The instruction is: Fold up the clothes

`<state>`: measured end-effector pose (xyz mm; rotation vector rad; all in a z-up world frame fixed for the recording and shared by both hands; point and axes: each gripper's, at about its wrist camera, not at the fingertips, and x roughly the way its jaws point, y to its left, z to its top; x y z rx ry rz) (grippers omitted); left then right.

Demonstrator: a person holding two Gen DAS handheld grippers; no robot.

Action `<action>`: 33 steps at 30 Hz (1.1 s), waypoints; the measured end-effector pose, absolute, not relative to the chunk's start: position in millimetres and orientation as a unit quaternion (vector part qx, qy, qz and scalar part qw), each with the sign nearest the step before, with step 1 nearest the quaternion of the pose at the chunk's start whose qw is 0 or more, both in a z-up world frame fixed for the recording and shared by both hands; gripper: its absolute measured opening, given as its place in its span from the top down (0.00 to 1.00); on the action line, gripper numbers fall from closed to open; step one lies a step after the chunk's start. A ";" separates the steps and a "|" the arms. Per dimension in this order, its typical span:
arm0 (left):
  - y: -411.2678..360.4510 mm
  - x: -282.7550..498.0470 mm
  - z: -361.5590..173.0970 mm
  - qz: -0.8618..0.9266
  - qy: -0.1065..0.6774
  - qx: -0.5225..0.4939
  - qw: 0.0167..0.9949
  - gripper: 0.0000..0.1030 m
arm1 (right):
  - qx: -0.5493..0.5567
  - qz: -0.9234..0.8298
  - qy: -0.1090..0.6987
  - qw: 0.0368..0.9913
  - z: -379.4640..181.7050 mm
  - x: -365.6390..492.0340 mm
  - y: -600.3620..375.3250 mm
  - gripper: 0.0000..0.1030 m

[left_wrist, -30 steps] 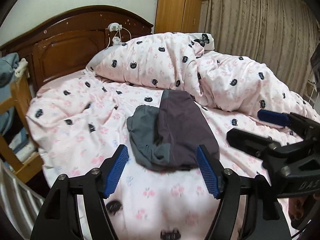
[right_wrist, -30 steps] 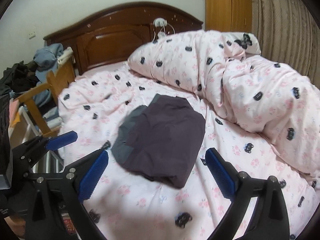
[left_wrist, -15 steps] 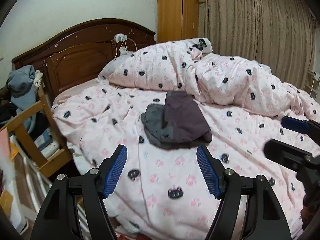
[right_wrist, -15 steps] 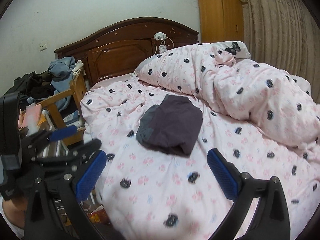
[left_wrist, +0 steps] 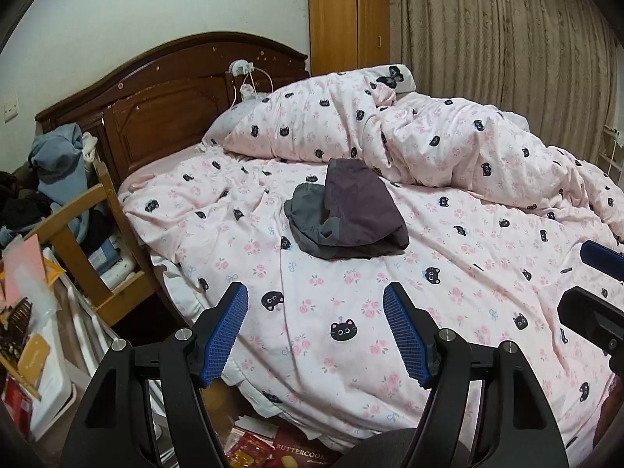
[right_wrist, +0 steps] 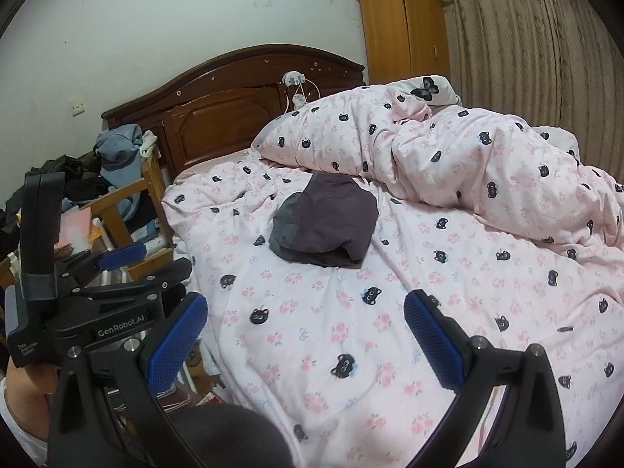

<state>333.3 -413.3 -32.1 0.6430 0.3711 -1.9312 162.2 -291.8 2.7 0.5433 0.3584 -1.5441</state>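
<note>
A folded dark purple and grey garment (left_wrist: 347, 212) lies on the pink cat-print bed sheet (left_wrist: 351, 312), near the middle of the bed; it also shows in the right wrist view (right_wrist: 323, 222). My left gripper (left_wrist: 316, 327) is open and empty, held back over the bed's near edge, well short of the garment. My right gripper (right_wrist: 306, 335) is open and empty, also back from the garment. The left gripper shows at the left of the right wrist view (right_wrist: 148, 261). The right gripper's fingertips (left_wrist: 600, 257) show at the right edge of the left wrist view.
A bunched pink duvet (left_wrist: 429, 136) lies across the back right of the bed. A dark wooden headboard (left_wrist: 167, 109) stands behind. A wooden chair with clothes (left_wrist: 74, 210) and floor clutter (left_wrist: 27, 331) are at the left. A wooden cabinet (left_wrist: 347, 19) and curtains (left_wrist: 507, 39) stand behind.
Both grippers have pulled back away from the folded garment, toward the foot and side of the bed. The garment stays put and looks smaller. Both grippers remain open.
</note>
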 end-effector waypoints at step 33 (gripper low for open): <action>-377.9 343.4 -7.1 -0.808 0.129 0.262 0.513 0.35 | 0.218 -0.695 0.149 0.668 30.3 168.4 -228.6 0.01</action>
